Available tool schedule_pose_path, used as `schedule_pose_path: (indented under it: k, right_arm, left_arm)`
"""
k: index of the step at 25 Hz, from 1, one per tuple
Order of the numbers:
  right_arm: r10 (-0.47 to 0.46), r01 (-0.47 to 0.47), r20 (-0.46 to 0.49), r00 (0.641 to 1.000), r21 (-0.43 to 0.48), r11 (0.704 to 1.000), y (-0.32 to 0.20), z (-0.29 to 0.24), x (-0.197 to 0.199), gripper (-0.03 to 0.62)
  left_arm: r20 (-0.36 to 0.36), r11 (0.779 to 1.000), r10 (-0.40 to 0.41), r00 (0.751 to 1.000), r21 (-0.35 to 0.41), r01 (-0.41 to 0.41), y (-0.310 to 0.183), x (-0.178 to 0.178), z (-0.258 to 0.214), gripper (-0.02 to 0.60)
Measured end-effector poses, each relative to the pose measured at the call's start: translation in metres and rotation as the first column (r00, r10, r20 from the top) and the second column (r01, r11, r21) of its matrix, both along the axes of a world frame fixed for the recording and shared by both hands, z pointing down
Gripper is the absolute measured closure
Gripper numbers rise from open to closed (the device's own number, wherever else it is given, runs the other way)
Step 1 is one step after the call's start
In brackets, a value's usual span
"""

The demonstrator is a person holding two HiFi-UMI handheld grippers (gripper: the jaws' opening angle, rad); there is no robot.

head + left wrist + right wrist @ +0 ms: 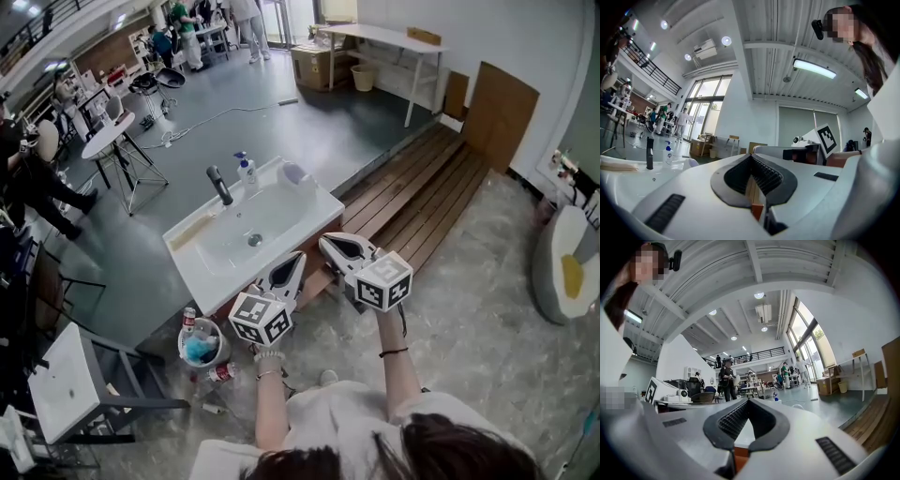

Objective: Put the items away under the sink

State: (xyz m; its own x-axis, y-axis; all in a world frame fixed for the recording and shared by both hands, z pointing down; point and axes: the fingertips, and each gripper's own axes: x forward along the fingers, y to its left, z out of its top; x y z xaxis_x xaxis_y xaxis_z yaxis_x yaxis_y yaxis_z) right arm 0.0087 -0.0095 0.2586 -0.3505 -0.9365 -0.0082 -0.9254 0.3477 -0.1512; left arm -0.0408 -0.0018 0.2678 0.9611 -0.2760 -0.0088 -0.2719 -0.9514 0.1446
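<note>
Both claws are pressed together, with nothing between them. The left claw and the right claw hang side by side, pointing level, over the front edge of the white sink. Beyond the left claw, on the sink's far rim, stand a tap and a soap bottle. Below and left of the left claw, on the floor, sits a bucket, with 1 bottle at its far side and a second bottle at its near side.

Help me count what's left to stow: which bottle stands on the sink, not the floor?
The blue-topped pump bottle beside the faucet; the two red-capped bottles are down on the floor by the bucket.
</note>
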Motion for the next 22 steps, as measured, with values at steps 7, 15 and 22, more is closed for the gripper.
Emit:
schedule_pose_path:
  k: [7,15,22]
  right_arm:
    - [0.009,-0.009,0.002,1.0,0.001,1.0,-0.022,0.001,0.003,0.58]
    - [0.018,-0.018,0.012,1.0,-0.009,1.0,-0.038,0.011,0.008,0.58]
    - [-0.015,0.015,0.013,1.0,-0.011,1.0,-0.069,0.011,0.025,0.58]
  left_arm:
    - [-0.006,1.0,0.005,1.0,-0.002,-0.005,-0.023,0.003,0.0,0.584]
    - [0.001,0.999,-0.007,1.0,-0.042,0.007,-0.04,0.002,0.017,0.584]
    - [0.004,0.999,-0.027,1.0,-0.044,0.027,-0.065,0.022,0.019,0.584]
